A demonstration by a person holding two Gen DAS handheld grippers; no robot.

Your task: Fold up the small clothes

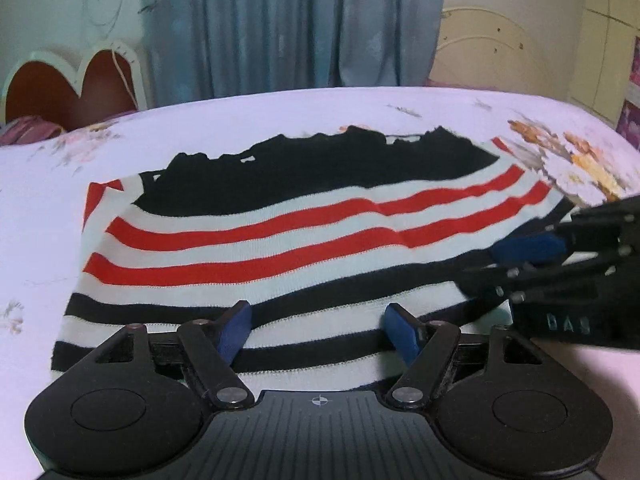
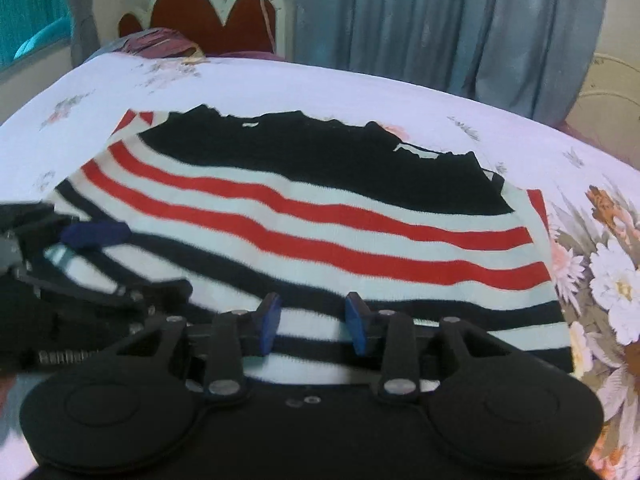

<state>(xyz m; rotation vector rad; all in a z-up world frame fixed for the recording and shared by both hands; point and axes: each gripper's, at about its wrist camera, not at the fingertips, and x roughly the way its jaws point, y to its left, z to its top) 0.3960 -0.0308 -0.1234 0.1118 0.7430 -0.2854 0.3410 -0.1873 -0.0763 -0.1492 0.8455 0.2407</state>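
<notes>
A small knit garment point(image 1: 256, 236) with black top, red-and-white stripes and black-and-white stripes lies flat on the bed; it also shows in the right wrist view point(image 2: 320, 224). My left gripper point(image 1: 318, 330) is open, its blue pads hovering over the garment's near striped hem. My right gripper point(image 2: 314, 322) is open over the same near hem, further right. Each gripper shows from the side in the other's view, the right gripper point(image 1: 528, 248) and the left gripper point(image 2: 96, 236), both over the garment's near corners. Neither holds cloth.
The bed point(image 1: 280, 116) has a pale floral sheet point(image 2: 616, 280). A red heart-shaped headboard point(image 2: 216, 16) and pillow point(image 2: 160, 42) stand at its end. Blue-grey curtains point(image 1: 296, 24) hang behind the bed.
</notes>
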